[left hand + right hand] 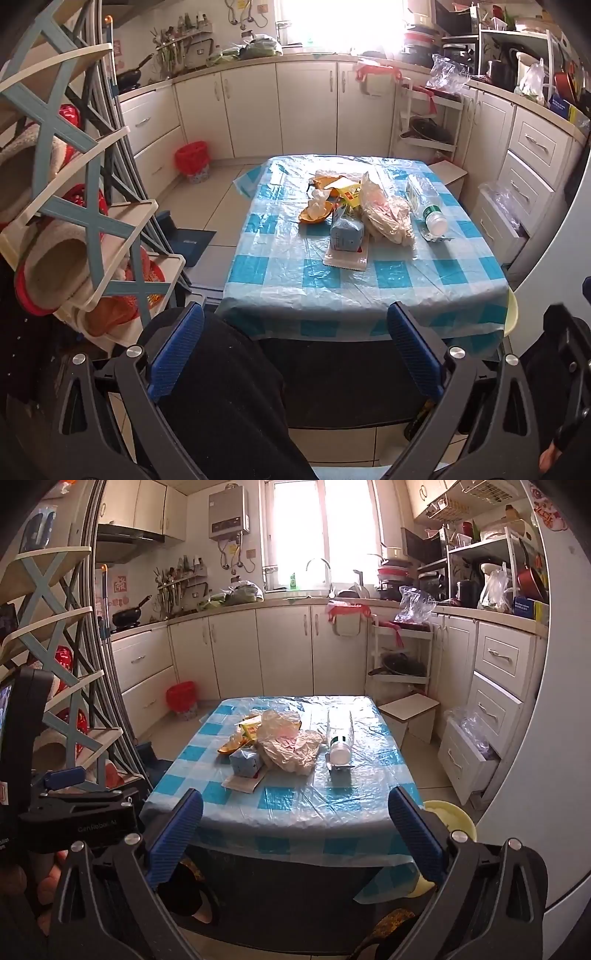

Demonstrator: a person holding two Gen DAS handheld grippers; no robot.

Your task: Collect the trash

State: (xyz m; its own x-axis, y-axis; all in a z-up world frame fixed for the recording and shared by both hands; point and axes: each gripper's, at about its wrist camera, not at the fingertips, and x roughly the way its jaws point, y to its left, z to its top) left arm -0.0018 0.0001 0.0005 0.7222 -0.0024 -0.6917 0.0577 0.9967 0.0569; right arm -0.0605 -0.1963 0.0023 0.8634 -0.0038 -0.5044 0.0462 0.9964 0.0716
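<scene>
Trash lies on a table with a blue-and-white checked plastic cloth (369, 280) (295, 805). There is an empty plastic bottle (424, 206) (340, 734) on its side, a crumpled clear plastic bag (386, 212) (291, 746), a light blue tissue pack (345, 234) (245, 762), orange peel with a crumpled tissue (316, 210) and a yellow wrapper (349, 192) (251, 727). My left gripper (295, 354) is open and empty, short of the table's near edge. My right gripper (295, 838) is open and empty, also short of the near edge.
A red-lined trash bin (192, 160) (181, 699) stands on the floor by the far-left cabinets. A shelf rack (74, 206) stands at left. A small stool (410, 710) and an open drawer (465, 753) are at right. A yellow basin (450, 819) sits by the table's near right corner.
</scene>
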